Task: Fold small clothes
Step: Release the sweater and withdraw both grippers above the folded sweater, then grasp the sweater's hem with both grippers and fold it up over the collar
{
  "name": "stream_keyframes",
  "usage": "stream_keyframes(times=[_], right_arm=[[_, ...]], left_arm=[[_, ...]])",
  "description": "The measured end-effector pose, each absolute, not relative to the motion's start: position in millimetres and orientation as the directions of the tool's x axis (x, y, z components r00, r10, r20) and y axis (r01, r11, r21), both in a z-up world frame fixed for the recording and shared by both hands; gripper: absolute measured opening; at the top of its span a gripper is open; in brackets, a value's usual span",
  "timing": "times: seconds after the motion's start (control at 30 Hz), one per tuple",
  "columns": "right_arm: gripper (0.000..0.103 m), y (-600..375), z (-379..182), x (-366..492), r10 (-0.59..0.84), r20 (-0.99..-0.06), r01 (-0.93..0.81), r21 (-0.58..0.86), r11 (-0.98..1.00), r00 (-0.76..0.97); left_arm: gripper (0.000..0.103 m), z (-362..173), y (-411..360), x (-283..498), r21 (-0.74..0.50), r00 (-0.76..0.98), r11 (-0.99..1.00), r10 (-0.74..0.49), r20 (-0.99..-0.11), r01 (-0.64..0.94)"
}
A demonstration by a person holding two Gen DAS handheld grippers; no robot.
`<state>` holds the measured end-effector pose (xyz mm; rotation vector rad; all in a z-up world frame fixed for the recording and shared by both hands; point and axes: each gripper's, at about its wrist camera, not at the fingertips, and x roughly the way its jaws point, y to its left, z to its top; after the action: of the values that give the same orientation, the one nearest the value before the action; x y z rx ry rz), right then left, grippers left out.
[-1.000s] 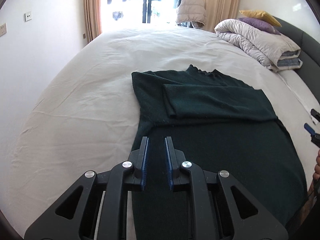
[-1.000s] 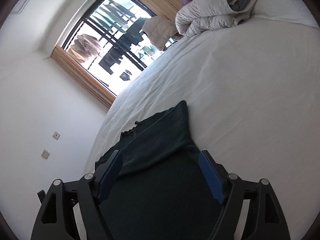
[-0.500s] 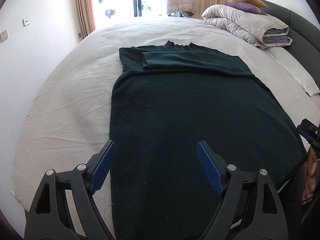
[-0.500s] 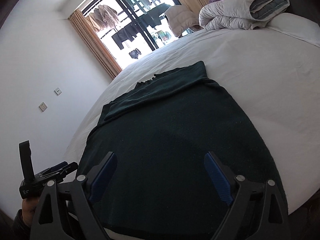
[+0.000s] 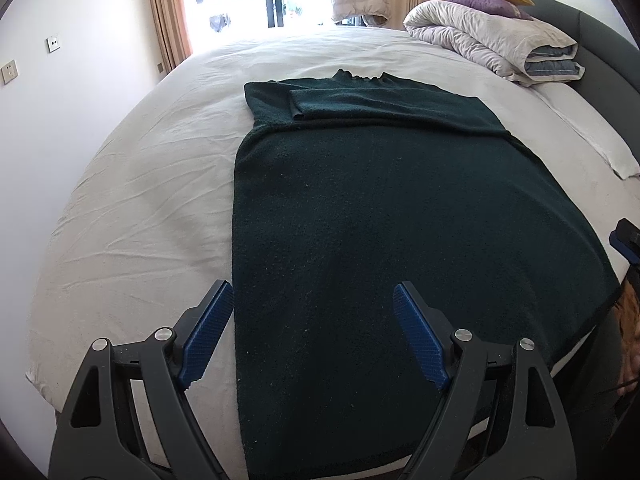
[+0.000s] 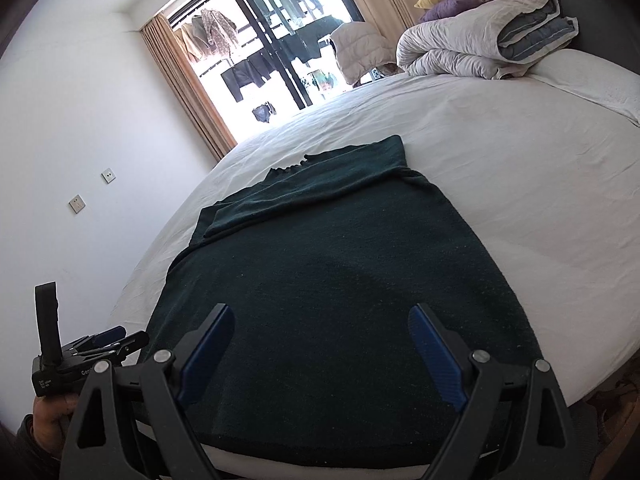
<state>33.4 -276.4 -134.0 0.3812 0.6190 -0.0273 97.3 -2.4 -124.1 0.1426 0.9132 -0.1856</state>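
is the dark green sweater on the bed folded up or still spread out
Mostly spread: the sweater lies flat on the bed. Only a sleeve is folded across the far end.

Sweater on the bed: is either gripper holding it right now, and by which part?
Nothing is held. The left gripper and right gripper both have jaws wide open above the hem end of the dark green sweater, which lies flat on the bed.
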Motion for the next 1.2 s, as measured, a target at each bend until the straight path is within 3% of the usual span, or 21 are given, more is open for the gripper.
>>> stream_keyframes(times=[0.2,0.37,0.5,0.63,0.87,1.0,1.2], right_arm=[[0.101,-267,-117,15,0.014,-0.495,0.098,0.2,0.975,0.869],[0.103,-267,-104,-2,-0.01,-0.436,0.091,0.166,0.982,0.9],[0.103,-279,-101,-10,-0.028,-0.456,0.113,0.16,0.981,0.89],[0.103,-285,-107,-16,-0.086,-0.502,0.133,0.058,0.989,0.861],[0.103,-260,-127,-40,-0.217,-0.503,0.019,-0.369,0.929,0.837],[0.102,-248,-142,-49,-0.252,-0.498,-0.043,-0.507,0.861,0.83],[0.102,-237,-151,-47,-0.228,-0.511,-0.072,-0.501,0.863,0.829]], left_arm=[[0.082,-131,1,94,0.062,0.585,0.972,-0.084,-0.807,0.225],[0.082,-127,-1,83,0.126,0.636,0.959,-0.067,-0.768,0.253],[0.082,-125,-8,60,0.247,0.71,0.917,-0.054,-0.703,0.314],[0.082,-126,-20,28,0.396,0.786,0.83,-0.08,-0.613,0.394],[0.082,-163,-37,-21,0.711,0.87,0.538,-0.092,-0.485,0.453],[0.082,-185,-34,-34,0.786,0.879,0.412,-0.096,-0.466,0.462],[0.082,-204,-26,-44,0.826,0.879,0.3,-0.123,-0.461,0.476]])
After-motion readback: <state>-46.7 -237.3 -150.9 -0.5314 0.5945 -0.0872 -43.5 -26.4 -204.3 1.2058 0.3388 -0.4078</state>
